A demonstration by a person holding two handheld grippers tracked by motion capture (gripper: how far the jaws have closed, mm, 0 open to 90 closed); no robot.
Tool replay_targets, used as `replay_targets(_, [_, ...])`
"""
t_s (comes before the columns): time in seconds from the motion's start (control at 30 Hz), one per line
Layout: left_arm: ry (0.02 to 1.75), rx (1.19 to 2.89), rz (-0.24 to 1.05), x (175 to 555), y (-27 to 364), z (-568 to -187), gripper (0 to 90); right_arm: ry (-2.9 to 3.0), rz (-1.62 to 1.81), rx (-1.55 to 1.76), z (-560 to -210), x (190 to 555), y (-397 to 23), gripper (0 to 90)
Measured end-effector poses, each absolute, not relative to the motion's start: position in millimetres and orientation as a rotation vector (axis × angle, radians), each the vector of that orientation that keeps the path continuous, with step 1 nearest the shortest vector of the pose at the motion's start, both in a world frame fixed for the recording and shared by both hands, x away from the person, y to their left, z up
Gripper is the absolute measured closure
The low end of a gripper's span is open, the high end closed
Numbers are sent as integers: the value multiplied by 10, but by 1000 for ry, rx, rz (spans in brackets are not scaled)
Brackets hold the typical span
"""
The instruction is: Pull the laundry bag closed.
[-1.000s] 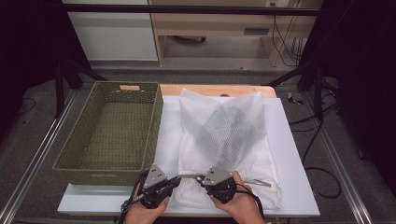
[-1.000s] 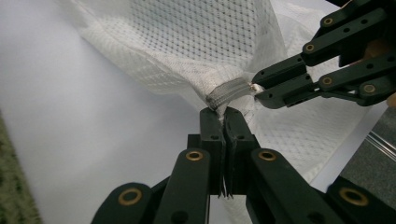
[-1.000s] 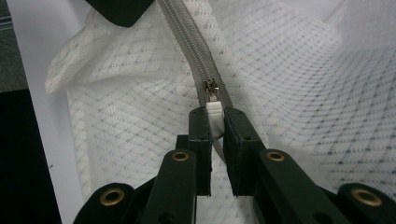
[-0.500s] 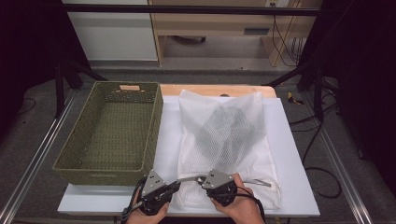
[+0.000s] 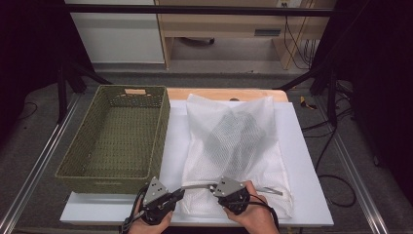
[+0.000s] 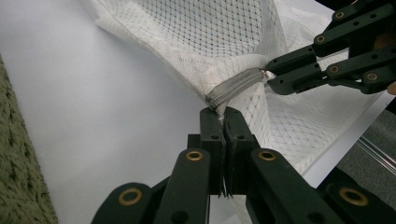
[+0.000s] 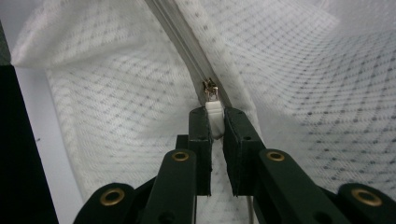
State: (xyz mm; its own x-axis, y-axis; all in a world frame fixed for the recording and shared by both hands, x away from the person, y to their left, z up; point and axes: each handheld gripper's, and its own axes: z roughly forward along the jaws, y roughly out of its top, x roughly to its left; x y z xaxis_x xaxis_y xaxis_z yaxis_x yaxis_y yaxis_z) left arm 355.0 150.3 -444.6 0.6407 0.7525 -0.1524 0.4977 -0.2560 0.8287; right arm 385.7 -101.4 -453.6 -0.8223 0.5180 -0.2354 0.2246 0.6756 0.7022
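Left gripper (image 6: 223,122) jaws clamped on the zipper end (image 6: 233,88), right gripper (image 7: 215,122) jaws pinching the white zipper pull (image 7: 214,112). Mesh laundry bag (image 5: 234,146) lies on the bench (image 5: 311,161) beside the green basket (image 5: 114,139). Risk imo: pull slips out bc it's tiny, or mesh bunches up & the slider jams.
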Motion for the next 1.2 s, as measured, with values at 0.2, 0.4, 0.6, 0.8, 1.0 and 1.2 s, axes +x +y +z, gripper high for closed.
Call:
replay_targets(0.2, [1003,1905,341,3550,1535,-4456,883,2470,948,589,-4505,3855,-1109,819])
replay_targets(0.4, [1013,1910,347,3561,1565,-4485,883,2470,900,603,-4512,3834,-1219,819])
replay_targets(0.6, [1028,1901,345,3573,1587,-4496,883,2472,870,625,-4516,3824,-1358,819])
replay_targets(0.8, [1034,1900,343,3581,1605,-4504,883,2475,846,648,-4536,3824,-1450,819])
replay_targets(1.0, [1031,1907,341,3575,1589,-4514,883,2465,846,674,-4538,3818,-1557,819])
replay_targets(1.2, [1032,1909,346,3577,1594,-4511,883,2469,839,681,-4552,3803,-1621,819])
